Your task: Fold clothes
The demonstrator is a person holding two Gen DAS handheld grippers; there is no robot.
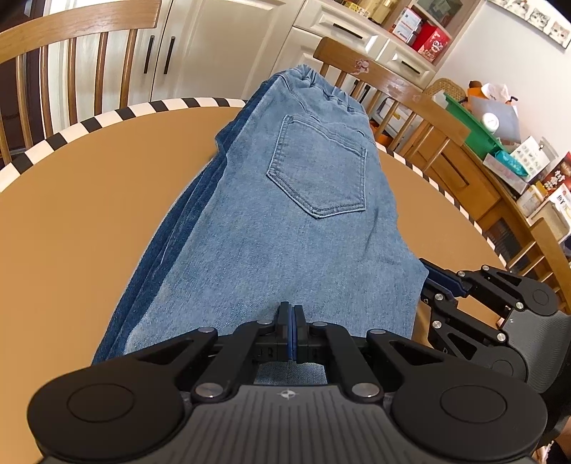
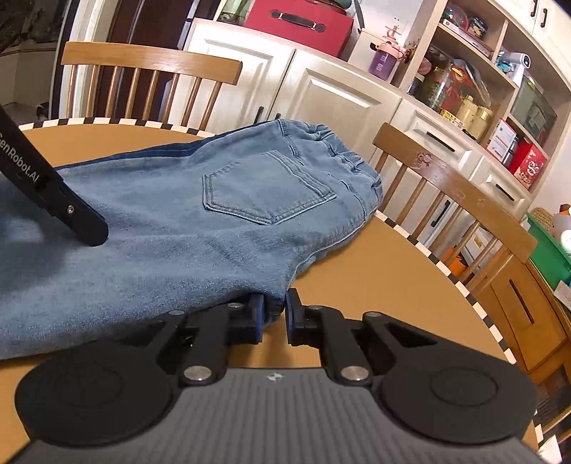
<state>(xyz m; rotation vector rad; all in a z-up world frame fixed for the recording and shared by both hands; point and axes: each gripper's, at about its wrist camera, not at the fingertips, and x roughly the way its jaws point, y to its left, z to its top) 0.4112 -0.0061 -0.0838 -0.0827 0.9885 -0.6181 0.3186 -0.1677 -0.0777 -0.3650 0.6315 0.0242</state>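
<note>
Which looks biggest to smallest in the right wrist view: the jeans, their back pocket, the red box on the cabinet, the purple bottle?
1. jeans
2. back pocket
3. red box
4. purple bottle

Pocket and box look close; the box sits farther away, so its real size is unsure.

My left gripper [image 1: 292, 314] is matte black with silver screws, blue pads, round knuckles and a ribbed grey body bearing a small white emblem. My right gripper [image 2: 274, 310] matches; white lettering marks the finger at left of frame.
</note>
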